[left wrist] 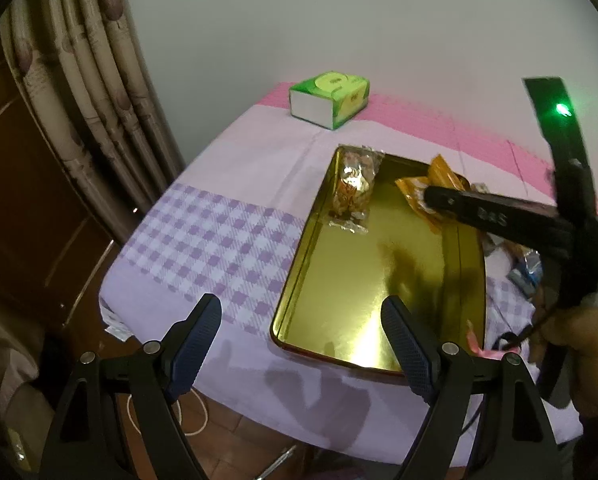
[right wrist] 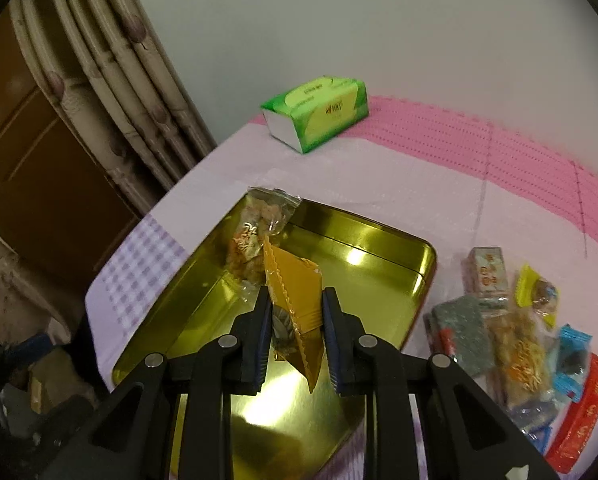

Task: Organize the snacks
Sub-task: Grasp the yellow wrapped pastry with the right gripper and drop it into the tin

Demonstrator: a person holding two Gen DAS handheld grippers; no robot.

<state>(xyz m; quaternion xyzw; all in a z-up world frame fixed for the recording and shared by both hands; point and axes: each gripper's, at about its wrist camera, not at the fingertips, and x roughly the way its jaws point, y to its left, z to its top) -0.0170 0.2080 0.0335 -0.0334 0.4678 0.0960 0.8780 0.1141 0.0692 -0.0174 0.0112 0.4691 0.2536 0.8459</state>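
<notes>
Not much print to read here — the green tissue box [right wrist: 317,110] at the far end of the table has gold characters on its side, too small to make out, and the red packet [right wrist: 581,410] at the right edge carries pale ornamental marks I can't decipher. On the right gripper's arm, seen from the left camera, there's embossed lettering, blurred.

Right gripper [right wrist: 295,300] is over the gold tin tray [right wrist: 379,248], jaws closed on an orange snack packet [right wrist: 295,292]. It's a shiny amber wrapper with zigzag-cut ends, held tilted, one crimped end poking up past the fingertips and the other hanging down between the fingers above the tray floor. From the left camera the same orange snack packet [left wrist: 431,190] shows at the tip of the right gripper [left wrist: 429,198], above the tray's far right part.

Already lying in the tray's far left corner — a clear-wrapped snack [right wrist: 255,236], golden-brown pieces visible through crinkled film, its top edge resting on the rim.

Left gripper [left wrist: 301,320] hangs at the near end of the tray [left wrist: 299,272], jaws wide apart, nothing between them.

On the lilac cloth [right wrist: 379,184] right of the tray sits the heap of loose snacks [right wrist: 515,320]: grey-green, yellow, blue and clear wrappers, touching and overlapping.
</notes>
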